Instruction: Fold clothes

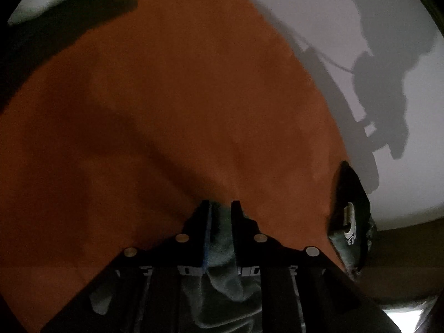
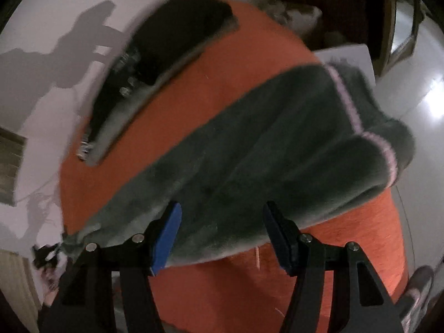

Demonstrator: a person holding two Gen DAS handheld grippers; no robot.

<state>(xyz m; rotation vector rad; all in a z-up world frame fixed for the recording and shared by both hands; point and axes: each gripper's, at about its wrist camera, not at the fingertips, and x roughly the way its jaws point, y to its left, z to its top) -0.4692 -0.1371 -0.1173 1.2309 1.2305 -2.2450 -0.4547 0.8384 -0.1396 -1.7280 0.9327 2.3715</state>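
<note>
Left tool [image 1: 219,204]: clenched on a fold of grey-green fleece garment [image 1: 222,260] — fabric bunched between the two narrow-set fingers and trailing back under the tool body.
Surface, left view: orange tabletop [image 1: 166,105] fills most of the frame; pale wall beyond its far edge carries hard shadows of a handheld tool.
Dark patches, left view: one at the far-left edge of the tabletop, one with a pale tag at the right edge; too dim to tell what they are.
Right tool [image 2: 222,216]: released — jaws spread wide, blue pads [image 2: 166,238] facing in, nothing between them; the fingertips overlap the garment's near edge in the picture, contact cannot be told.
Garment, right view: the fleece garment [image 2: 263,149] lies across the middle of the tabletop [image 2: 222,291], running from the near-left edge to the far-right edge, where a pink-trimmed hem [image 2: 358,122] overhangs.
Far-left edge, right view: dark flap with metal snaps [image 2: 155,63], blurred.
</note>
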